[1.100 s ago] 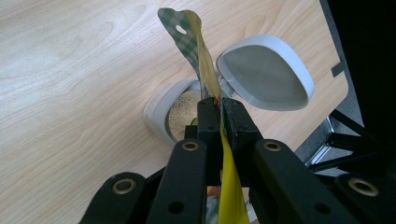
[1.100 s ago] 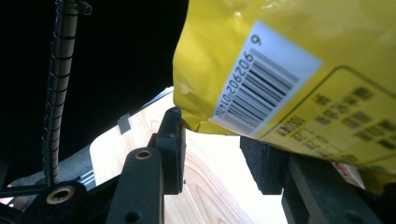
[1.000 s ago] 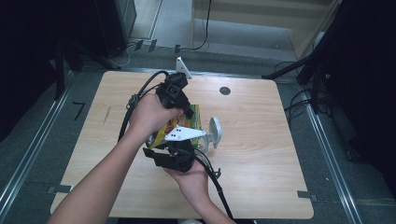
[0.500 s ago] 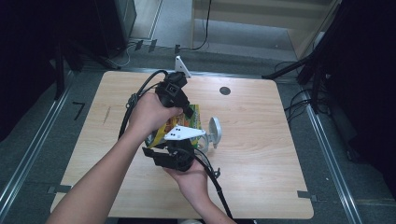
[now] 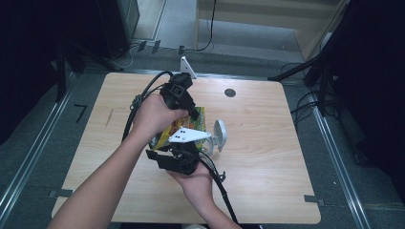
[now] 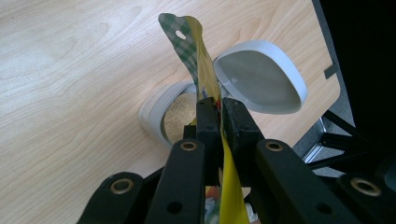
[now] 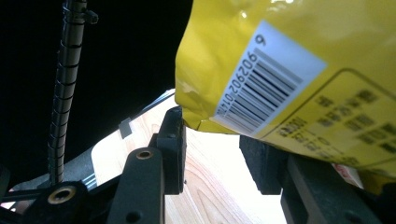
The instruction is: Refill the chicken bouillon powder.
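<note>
Yellow foil pouch [image 5: 184, 126] hangs above the middle of the wooden table [image 5: 267, 157], held between both grippers over a small white container [image 6: 161, 114] with a flip lid [image 6: 261, 77] swung open. The container stands just right of the table's centre and already holds a pale, grainy powder [image 6: 180, 116], which suggests the pouch is being tipped or emptied into it.

In its own view, the left gripper [image 6: 218, 112] has its jaws pressed almost together on the pouch's flat, green-checked top edge, near the hang hole. That thin seam lets them close nearly all the way, and the pinch probably steers the mouth of the pouch toward the container.

The right gripper [image 7: 212, 151] sits lower, nearer the front edge, with its jaws part open around the pouch's bottom corner by the barcode [image 7: 264, 77]. The right-hand jaw lies against the foil; the other stands beside the corner, and I cannot tell whether it presses. This lower hold looks meant to lift the base so the contents slide out.
</note>
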A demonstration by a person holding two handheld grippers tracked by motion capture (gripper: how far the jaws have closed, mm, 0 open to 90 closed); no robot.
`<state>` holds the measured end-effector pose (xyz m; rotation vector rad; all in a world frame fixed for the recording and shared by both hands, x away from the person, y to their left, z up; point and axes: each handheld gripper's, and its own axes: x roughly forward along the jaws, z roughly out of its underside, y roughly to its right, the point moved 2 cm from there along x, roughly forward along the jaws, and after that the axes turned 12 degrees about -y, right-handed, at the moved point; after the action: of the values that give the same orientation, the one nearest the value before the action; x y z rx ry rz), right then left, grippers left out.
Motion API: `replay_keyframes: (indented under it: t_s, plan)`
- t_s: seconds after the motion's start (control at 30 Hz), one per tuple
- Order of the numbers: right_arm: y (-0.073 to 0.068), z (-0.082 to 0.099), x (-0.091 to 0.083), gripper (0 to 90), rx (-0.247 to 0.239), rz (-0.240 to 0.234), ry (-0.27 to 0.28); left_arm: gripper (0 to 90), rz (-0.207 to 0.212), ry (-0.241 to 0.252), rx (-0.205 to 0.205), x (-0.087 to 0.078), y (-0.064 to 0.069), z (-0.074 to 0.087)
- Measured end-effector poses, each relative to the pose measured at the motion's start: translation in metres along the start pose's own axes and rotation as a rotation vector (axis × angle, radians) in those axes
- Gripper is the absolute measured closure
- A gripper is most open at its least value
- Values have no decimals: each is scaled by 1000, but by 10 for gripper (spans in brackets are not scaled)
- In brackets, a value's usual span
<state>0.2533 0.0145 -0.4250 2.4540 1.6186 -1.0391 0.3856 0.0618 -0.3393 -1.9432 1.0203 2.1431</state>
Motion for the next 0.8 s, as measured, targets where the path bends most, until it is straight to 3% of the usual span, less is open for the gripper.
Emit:
replay_keyframes:
  t_s: [0.8]
  plan:
    - [-1, -2, -2, 632, -3, 0, 9, 854, -3, -3, 4, -2, 3, -1]
